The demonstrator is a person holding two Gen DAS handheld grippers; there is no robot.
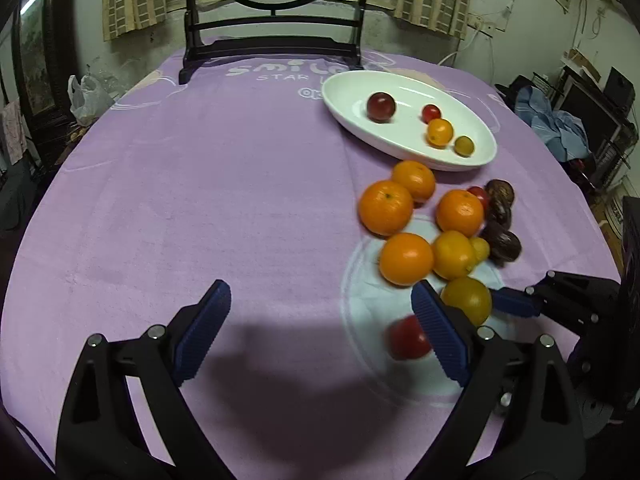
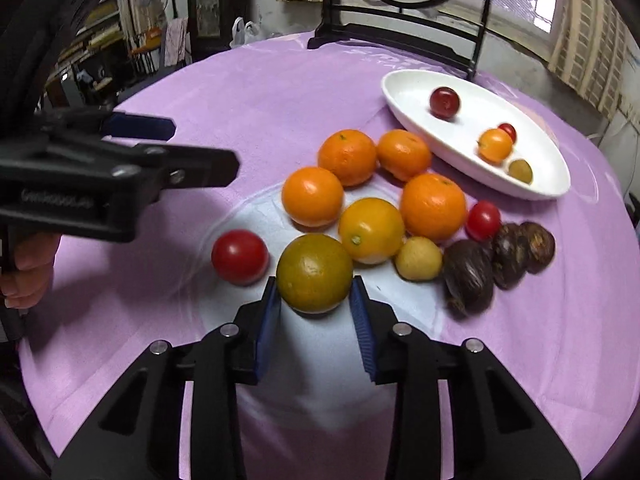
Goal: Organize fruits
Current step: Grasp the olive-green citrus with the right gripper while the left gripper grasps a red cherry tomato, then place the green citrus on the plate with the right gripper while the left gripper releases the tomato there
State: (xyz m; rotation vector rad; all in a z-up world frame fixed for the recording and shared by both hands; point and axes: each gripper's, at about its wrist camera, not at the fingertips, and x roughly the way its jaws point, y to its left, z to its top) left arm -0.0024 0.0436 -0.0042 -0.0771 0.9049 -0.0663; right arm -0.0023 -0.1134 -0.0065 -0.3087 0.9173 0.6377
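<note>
**Right gripper closes around a greenish orange at the near edge of the fruit pile**

On the desk, covered in a purple cloth, loose fruit lies in one cluster beside a white oval dish. Counted from the right wrist view, the loose pile holds four bright oranges, one yellow-orange citrus, one greenish orange, one small yellow fruit, two red tomatoes, and three dark brown wrinkled fruits that touch each other in a row at the right end. The larger tomato sits apart at the left of the pile; the smaller one lies between an orange and the dark fruits.

In the dish are four pieces: one dark red round fruit, one small red tomato, one small orange citrus and one small olive-yellow fruit. The dish's long axis runs diagonally, from the far left toward the near right in both views, with the four pieces strung roughly along it.

The right gripper points down at the greenish orange, its blue jaws on either side of the fruit's near half and pressed against it; the fruit rests on the cloth. The left gripper has its jaws wide apart with nothing between them, over bare cloth just left of the large tomato.
</note>
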